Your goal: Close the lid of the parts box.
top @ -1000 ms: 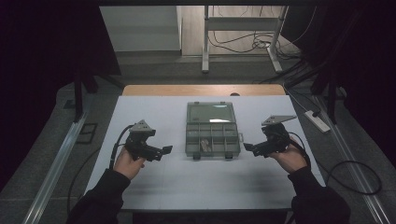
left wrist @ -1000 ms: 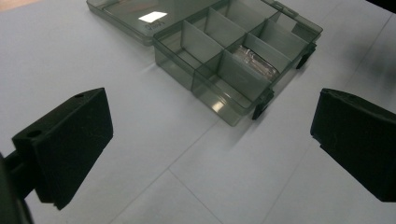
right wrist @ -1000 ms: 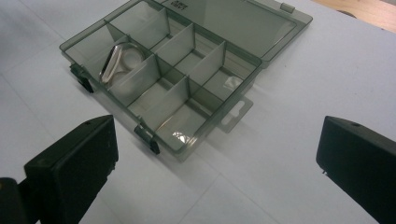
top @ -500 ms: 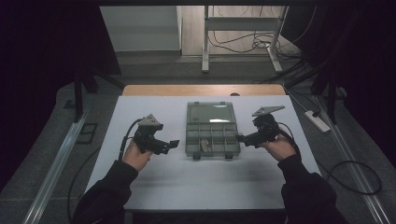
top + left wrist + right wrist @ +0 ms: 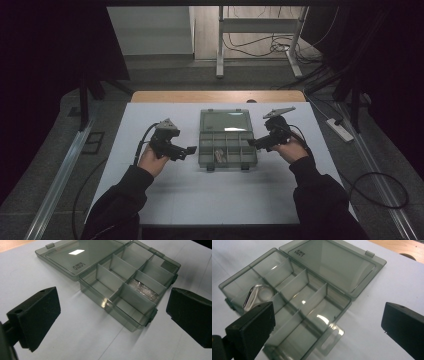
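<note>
With both my left gripper (image 5: 191,149) and right gripper (image 5: 251,143) spread open, I'd pinch the light, stiff, slippery compartment box (image 5: 227,149) by its side walls.

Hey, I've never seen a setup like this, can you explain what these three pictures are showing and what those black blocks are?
A person sits at a white table, holding a hand tool with two black jaws in each hand: the left gripper and the right gripper. The high view looks down from above. The other two pictures come from cameras riding on each gripper, so the black blocks are that gripper's own jaws, standing wide apart. Between the grippers lies a clear compartment box with its lid folded open flat. One compartment holds a small shiny item; I can't tell what. Neither gripper holds anything.
</note>
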